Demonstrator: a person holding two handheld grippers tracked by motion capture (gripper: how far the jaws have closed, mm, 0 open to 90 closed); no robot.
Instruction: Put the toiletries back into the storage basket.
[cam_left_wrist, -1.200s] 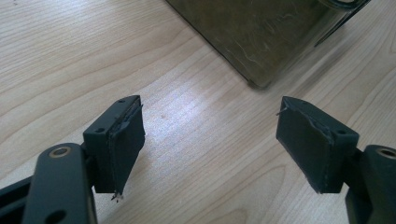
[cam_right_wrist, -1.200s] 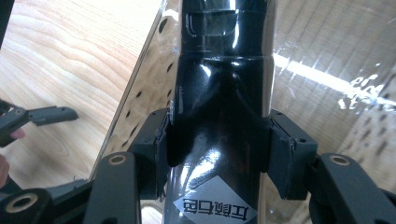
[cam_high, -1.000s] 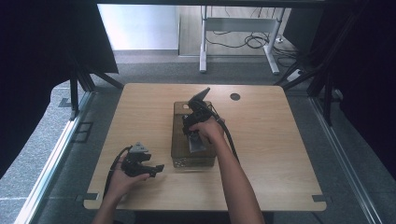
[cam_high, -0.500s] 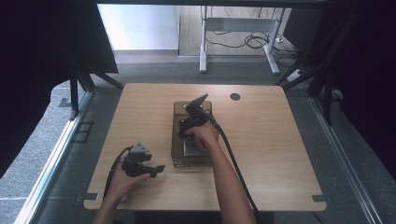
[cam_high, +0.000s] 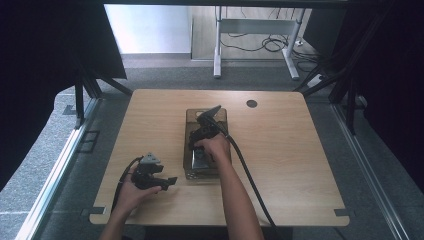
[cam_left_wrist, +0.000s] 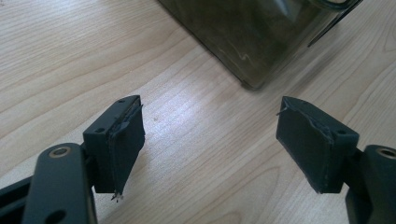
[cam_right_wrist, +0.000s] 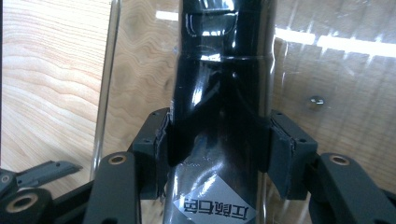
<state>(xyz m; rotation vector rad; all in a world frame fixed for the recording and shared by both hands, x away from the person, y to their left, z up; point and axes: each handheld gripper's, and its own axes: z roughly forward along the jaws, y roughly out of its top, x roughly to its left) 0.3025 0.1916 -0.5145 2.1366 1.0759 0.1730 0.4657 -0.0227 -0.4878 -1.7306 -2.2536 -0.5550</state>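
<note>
High view: a clear, smoke-tinted container (cam_high: 206, 145) stands near the middle of the wooden desk (cam_high: 290, 150). The right hand-held gripper (cam_high: 199, 150) reaches down into it, held by the right hand (cam_high: 215, 147). Right gripper view: its 2 pads (cam_right_wrist: 161, 140) press on opposite sides of a glossy black bottle (cam_right_wrist: 219, 102), which bears a silver label and lies within the container's transparent walls. The left hand-held gripper (cam_high: 167, 181) rests low over the desk, just beside the container's near left corner; left gripper view: its jaws are spread wide with nothing between them, the container's corner (cam_left_wrist: 252, 42) just ahead.
</note>
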